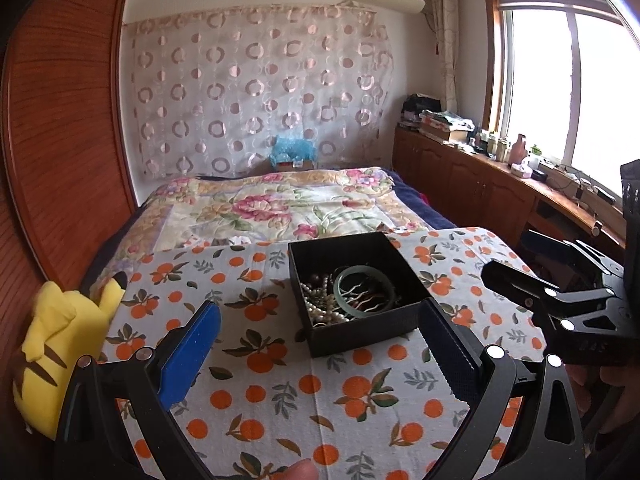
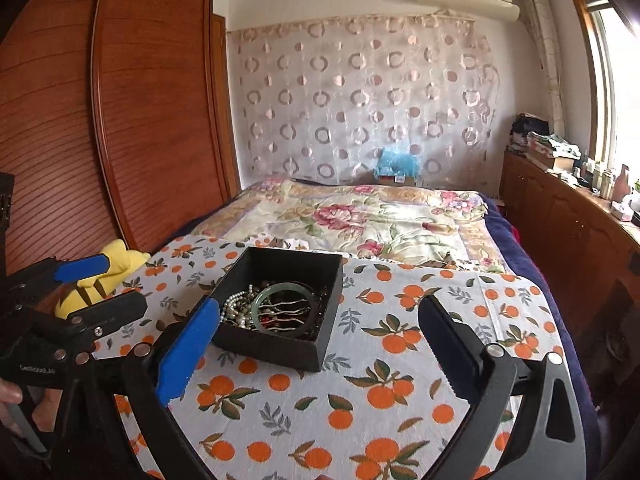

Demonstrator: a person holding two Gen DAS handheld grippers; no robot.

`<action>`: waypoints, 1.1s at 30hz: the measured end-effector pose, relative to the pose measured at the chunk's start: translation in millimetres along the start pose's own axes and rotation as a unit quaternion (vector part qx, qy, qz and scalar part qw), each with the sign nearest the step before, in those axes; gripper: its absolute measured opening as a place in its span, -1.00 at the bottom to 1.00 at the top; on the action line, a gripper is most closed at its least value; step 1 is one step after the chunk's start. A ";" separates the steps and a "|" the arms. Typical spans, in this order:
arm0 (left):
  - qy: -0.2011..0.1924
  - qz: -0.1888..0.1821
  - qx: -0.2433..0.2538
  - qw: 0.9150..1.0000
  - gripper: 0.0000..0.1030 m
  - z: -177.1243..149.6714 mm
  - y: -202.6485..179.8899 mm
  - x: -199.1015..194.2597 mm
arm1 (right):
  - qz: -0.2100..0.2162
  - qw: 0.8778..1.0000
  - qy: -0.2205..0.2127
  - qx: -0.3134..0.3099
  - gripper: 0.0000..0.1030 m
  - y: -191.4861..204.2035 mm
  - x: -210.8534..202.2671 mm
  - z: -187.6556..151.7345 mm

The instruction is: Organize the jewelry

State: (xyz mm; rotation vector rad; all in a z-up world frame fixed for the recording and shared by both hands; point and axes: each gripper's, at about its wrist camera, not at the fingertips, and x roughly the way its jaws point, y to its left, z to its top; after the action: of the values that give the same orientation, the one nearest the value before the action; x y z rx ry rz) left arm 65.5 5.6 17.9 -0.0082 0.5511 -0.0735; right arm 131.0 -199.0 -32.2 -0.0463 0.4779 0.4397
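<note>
Both my grippers hover over the worktop, jaws released

At the frame's left edge sits a yellow plush toy [image 1: 60,344]; my left gripper [image 1: 320,344] gapes low centre, the black jewelry box [image 1: 356,292] mid-frame on the orange-print cloth [image 1: 280,392] holding pearls and a green bangle [image 1: 362,288]; my right gripper [image 2: 316,348] spreads empty

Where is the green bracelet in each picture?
Left wrist view: the green bracelet lies inside the black box, just right of the middle, beside the pearl beads.
Right wrist view: the green bracelet is in the same box, left of the middle, past the blue finger.
Shared landmark: the yellow plush toy, left of the box in both.
</note>
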 end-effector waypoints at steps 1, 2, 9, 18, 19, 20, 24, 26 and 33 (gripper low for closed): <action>-0.001 0.000 0.000 1.000 0.85 0.0 -1.2 -2.0 | -0.002 1.000 -0.003 0.003 0.95 -1.1 -4.6 -1.4; -0.002 0.001 -0.001 1.000 0.85 -0.4 -2.2 -3.8 | -0.003 1.000 -0.005 0.005 0.95 -2.0 -7.5 -1.7; -0.001 0.015 -0.018 1.000 0.85 -10.4 2.6 -13.4 | -0.006 1.000 -0.024 0.017 0.95 -4.3 -34.7 -11.5; -0.002 0.033 -0.012 0.999 0.85 -18.2 6.1 -20.8 | -0.028 0.999 -0.030 0.022 0.95 -5.8 -43.7 -20.9; -0.001 0.032 -0.013 0.999 0.85 -18.5 5.8 -20.7 | -0.028 0.999 -0.030 0.022 0.95 -6.5 -43.4 -21.1; -0.002 0.030 -0.013 0.999 0.85 -19.0 5.8 -21.5 | -0.030 0.999 -0.029 0.023 0.95 -7.1 -42.9 -21.5; -0.001 0.029 -0.013 0.999 0.85 -20.0 6.0 -22.2 | -0.030 0.999 -0.028 0.025 0.95 -8.2 -41.6 -23.2; -0.001 0.029 -0.013 0.999 0.85 -19.8 5.6 -22.5 | -0.030 0.999 -0.028 0.025 0.95 -8.5 -42.3 -23.9; -0.003 0.029 -0.013 0.999 0.85 -19.9 5.2 -23.3 | -0.030 0.999 -0.028 0.025 0.95 -8.5 -42.3 -23.8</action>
State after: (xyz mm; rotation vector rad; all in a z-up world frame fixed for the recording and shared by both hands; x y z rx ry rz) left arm 35.6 12.7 13.0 -0.0174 0.5463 -0.0097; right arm 90.6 -227.0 -34.6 -0.0010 0.4313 0.3689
